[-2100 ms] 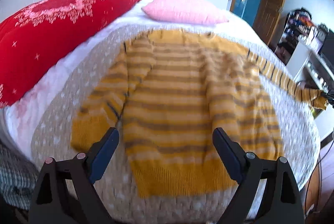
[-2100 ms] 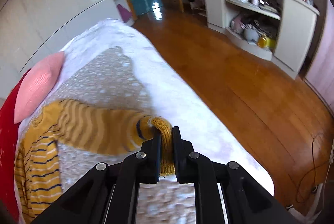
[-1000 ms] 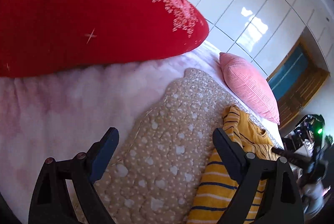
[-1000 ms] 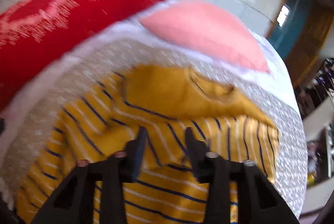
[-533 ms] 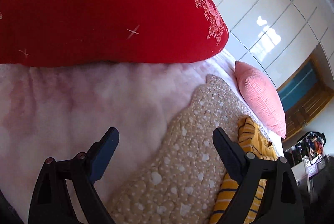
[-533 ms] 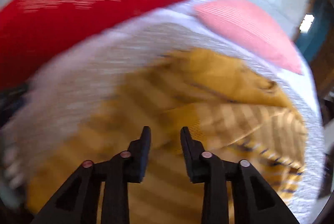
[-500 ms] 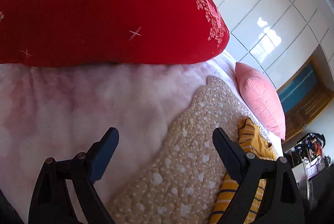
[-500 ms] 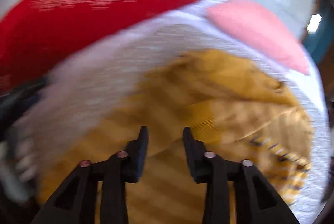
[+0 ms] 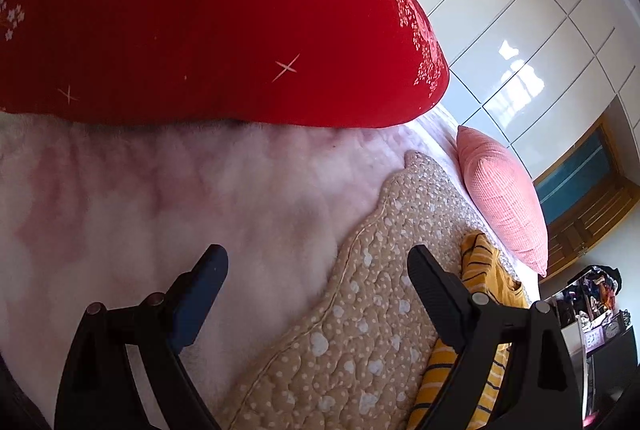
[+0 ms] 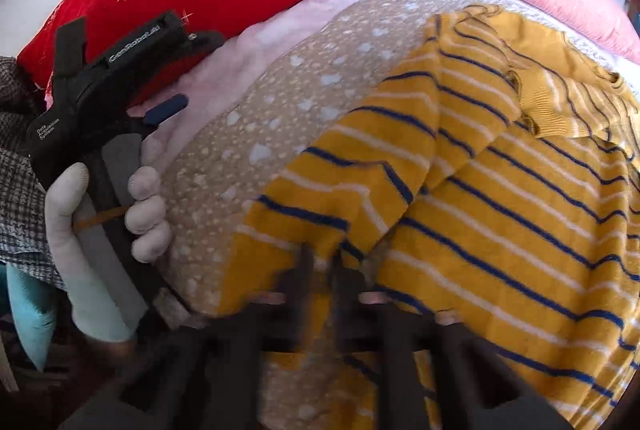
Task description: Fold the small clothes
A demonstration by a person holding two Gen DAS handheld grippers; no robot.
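A yellow sweater (image 10: 500, 189) with navy and white stripes lies on a beige spotted quilt (image 10: 280, 109) on the bed. One sleeve is folded across its chest near the collar. My right gripper (image 10: 320, 266) hovers low over the sweater's left sleeve cuff; its fingers are blurred, a narrow gap shows between them, nothing is held. My left gripper (image 9: 316, 270) is open wide and empty over the bed's left side; the sweater's edge (image 9: 480, 270) shows at its right. The left gripper (image 10: 160, 105) also shows in the right wrist view, held by a gloved hand.
A big red pillow (image 9: 200, 21) lies at the bed's head on a pink fleece sheet (image 9: 160, 197). A pink cushion (image 9: 504, 197) lies beyond the sweater. White wardrobe doors (image 9: 520, 29) and a wooden door (image 9: 588, 197) stand behind.
My right gripper let go of the right sleeve, now folded over the chest, and swung left and down to the left sleeve. My left gripper has barely moved over the last half second.
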